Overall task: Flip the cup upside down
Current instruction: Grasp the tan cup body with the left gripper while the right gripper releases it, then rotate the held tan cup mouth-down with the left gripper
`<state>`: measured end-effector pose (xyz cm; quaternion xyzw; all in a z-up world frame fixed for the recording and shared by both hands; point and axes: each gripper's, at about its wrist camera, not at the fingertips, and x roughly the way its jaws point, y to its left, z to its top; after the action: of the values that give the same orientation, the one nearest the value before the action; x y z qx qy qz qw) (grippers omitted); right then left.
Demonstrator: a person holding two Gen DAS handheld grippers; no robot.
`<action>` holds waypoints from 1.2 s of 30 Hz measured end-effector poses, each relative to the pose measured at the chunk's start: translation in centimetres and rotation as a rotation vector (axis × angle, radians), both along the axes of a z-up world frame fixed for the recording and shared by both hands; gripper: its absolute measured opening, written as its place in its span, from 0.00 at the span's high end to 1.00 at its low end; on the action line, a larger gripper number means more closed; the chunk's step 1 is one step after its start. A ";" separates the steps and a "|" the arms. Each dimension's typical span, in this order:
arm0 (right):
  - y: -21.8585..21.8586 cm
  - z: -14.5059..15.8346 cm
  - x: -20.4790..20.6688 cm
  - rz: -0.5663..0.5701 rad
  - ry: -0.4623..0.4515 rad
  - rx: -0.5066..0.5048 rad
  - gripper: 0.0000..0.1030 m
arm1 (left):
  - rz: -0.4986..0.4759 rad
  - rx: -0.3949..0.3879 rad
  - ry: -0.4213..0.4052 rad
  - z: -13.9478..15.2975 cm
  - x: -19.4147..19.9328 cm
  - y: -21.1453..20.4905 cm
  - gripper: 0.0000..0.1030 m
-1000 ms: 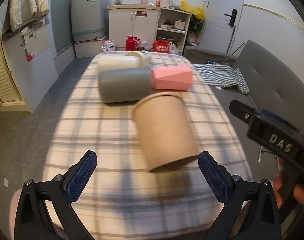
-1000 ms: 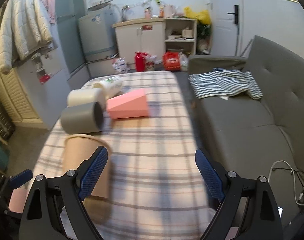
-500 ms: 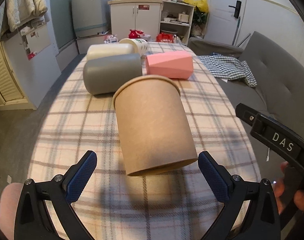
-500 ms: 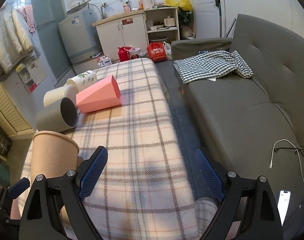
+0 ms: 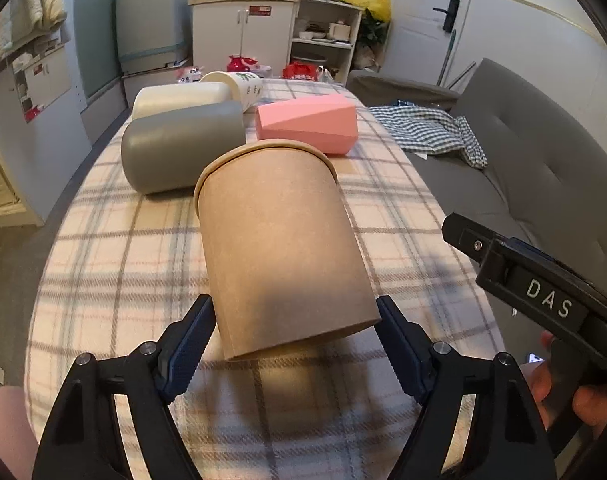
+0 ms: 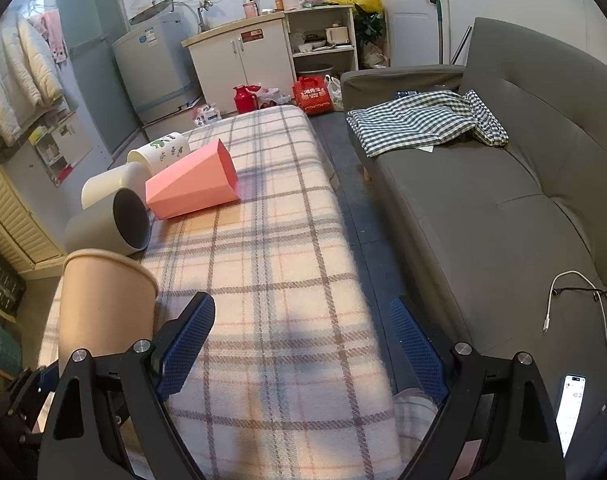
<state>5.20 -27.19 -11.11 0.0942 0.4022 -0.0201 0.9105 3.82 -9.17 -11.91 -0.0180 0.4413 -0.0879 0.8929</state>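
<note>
A brown paper cup [image 5: 279, 240] stands upright on the plaid-covered table [image 5: 115, 264]; it also shows in the right wrist view [image 6: 103, 304] at lower left. My left gripper [image 5: 295, 344] is shut on the cup's base, one blue pad on each side. My right gripper [image 6: 303, 344] is open and empty above the table's near right part, to the right of the cup; its body [image 5: 543, 296] shows at right in the left wrist view.
Behind the brown cup lie a grey cup [image 5: 179, 152], a cream cup [image 5: 175, 98], a white printed cup [image 5: 239, 84] and a pink faceted cup [image 5: 311, 128], all on their sides. A grey sofa [image 6: 483, 200] with a checked cloth [image 6: 423, 120] runs along the right.
My left gripper moved in on the brown cup and closed on its base. The right gripper swung right and stayed open.
</note>
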 end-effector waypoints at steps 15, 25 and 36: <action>-0.3 0.2 0.0 -0.005 -0.010 0.021 0.13 | -0.134 0.108 0.208 3.9 2.1 0.4 0.20; -0.9 0.1 0.2 -0.013 -0.005 0.059 0.13 | -0.270 0.215 0.363 4.0 4.5 -0.4 0.20; -1.8 -0.2 0.7 -0.036 0.006 0.067 0.13 | -0.371 0.303 0.467 3.0 9.5 -2.4 0.20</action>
<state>5.91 -29.04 -11.31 0.1317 0.4038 -0.0233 0.9050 13.36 -11.53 -8.95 0.1760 0.6378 -0.1760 0.7289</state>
